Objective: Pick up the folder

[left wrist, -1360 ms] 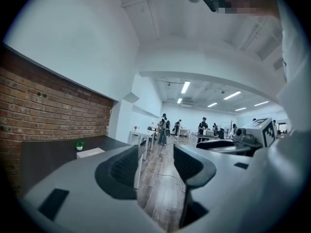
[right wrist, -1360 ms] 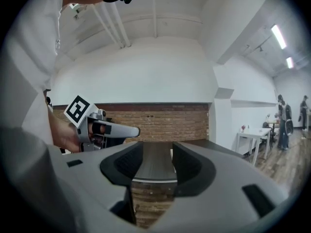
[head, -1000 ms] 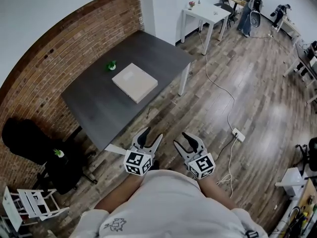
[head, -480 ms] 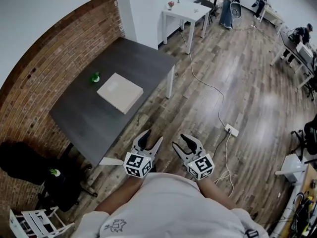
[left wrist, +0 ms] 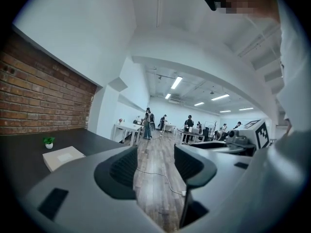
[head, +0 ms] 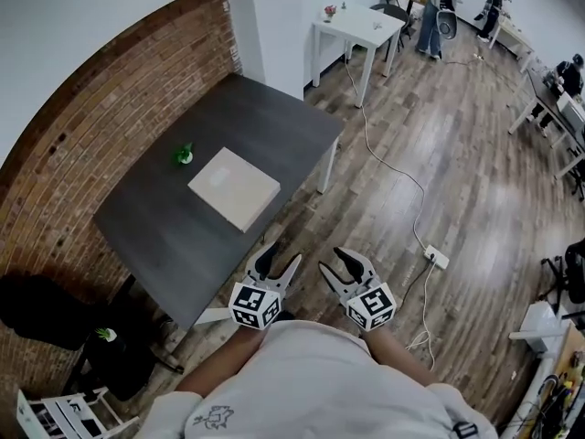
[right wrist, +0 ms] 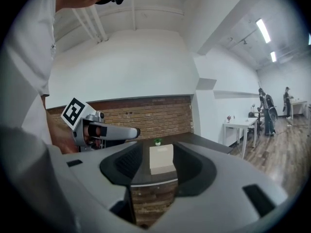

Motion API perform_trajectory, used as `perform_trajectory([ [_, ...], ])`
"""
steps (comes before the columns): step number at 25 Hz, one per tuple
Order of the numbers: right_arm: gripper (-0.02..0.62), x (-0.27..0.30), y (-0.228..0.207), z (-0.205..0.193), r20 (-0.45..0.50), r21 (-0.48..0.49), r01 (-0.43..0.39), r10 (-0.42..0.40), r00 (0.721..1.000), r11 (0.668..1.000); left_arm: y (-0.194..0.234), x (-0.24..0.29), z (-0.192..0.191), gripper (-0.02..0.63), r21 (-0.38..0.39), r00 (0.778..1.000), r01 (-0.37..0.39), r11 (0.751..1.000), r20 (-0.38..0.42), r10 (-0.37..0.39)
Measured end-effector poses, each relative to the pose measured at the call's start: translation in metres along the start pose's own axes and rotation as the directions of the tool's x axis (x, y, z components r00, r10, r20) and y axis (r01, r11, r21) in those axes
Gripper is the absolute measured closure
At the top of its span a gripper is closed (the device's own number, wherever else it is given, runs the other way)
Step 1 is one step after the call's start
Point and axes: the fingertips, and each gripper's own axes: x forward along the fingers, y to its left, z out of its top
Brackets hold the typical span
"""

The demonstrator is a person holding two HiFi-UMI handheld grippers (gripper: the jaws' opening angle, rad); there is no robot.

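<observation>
Brick-walled office, approach step: the folder is not yet grasped.

Against the brick wall at the left stands a dark table (head: 164,222). The folder (head: 234,188), pale and flat, lies near its middle, with a small plant (head: 184,155) beside its far-left edge. The left gripper (head: 279,259) and right gripper (head: 351,265) hang close to the person's body, just off the table's near corner, each with jaws released and nothing between them. This looks like the approach. The next move likely calls for reaching over the near edge, lowering to a folder edge, working one jaw under it and closing.
</observation>
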Motion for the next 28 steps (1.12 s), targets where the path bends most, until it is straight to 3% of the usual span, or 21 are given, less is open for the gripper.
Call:
perform_trajectory([
  [13,0.396,0.198,0.020,0.044,0.015,-0.004,-0.133,0.133,0.991,0.991,0.182,0.000,0.067,0.364,-0.005,0.993,-0.101,0.995,0.054,0.101],
  [20,0.396,0.252,0.033,0.045,-0.009,0.003,-0.222,0.222,0.975,0.975,0.229,-0.010,0.065,0.364,-0.041,0.983,-0.177,0.983,0.048,0.179],
  [24,0.396,0.283,0.039,0.044,-0.022,0.020,-0.317,0.318,0.948,0.948,0.251,-0.012,0.063,0.364,-0.067,0.966,-0.252,0.965,0.040,0.255],
  [28,0.396,0.320,0.041,0.044,-0.046,0.014,-0.439,0.439,0.897,0.899,0.279,-0.012,0.064,0.364,-0.093,0.930,-0.360,0.928,0.041,0.365],
])
